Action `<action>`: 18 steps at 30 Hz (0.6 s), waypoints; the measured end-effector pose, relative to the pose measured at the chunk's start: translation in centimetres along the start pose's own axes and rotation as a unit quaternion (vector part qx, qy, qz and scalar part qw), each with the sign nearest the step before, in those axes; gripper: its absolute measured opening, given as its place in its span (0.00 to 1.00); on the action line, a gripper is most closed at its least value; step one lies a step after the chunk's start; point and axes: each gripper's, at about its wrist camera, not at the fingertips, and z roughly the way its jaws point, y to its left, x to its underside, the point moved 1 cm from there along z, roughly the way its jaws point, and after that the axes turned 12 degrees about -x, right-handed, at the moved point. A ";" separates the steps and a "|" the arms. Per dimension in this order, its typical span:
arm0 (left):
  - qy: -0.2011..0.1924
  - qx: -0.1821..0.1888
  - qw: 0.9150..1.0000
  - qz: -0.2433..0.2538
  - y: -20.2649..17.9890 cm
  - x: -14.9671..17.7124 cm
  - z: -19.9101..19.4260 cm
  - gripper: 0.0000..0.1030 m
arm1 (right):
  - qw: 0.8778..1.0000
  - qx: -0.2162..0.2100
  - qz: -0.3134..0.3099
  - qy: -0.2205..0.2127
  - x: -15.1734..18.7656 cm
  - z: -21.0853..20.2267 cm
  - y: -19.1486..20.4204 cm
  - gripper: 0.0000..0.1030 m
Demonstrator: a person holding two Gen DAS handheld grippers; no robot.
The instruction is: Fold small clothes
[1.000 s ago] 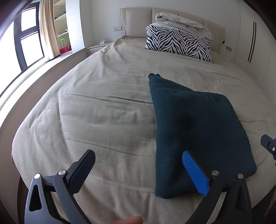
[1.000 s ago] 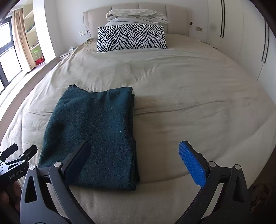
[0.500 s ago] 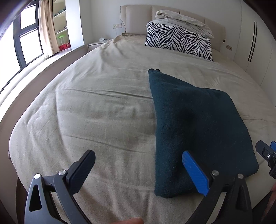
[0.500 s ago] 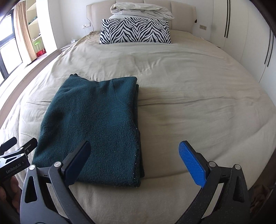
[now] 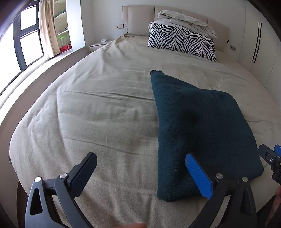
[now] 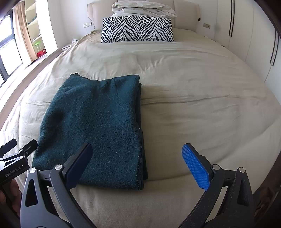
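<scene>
The left gripper [image 5: 140, 175] holds its jaws wide apart with nothing between them, one black finger over bare sheet and the blue-padded finger [image 5: 198, 177] in front of the near left part of the garment. The right gripper [image 6: 140, 164] likewise has its jaws spread and empty, its black finger [image 6: 79, 164] over the garment's near edge and its blue pad over the sheet to the right. Between the two tools lies the folded dark green sweater [image 6: 94, 126], a neat rectangle flat on the beige bed [image 6: 193, 105], near the foot end, with layered edges showing along its right side and a small corner sticking out at the far left. Each gripper's tips appear at the edge of the other's view, just beside the sweater's near corners. Farther up the bed stands a zebra-print pillow [image 6: 137, 29] with a folded pale duvet [image 6: 144, 8] on top, against the padded headboard [image 5: 138, 19].
</scene>
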 end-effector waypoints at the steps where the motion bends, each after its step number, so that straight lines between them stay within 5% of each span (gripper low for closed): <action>1: 0.000 0.001 1.000 0.000 0.0 0.0 0.0 1.00 | 1.000 0.000 0.000 0.000 0.0 0.0 0.0 1.00; 18: 0.000 0.000 1.000 0.000 -0.1 0.1 0.0 1.00 | 1.000 -0.001 0.003 0.004 0.3 0.4 0.0 1.00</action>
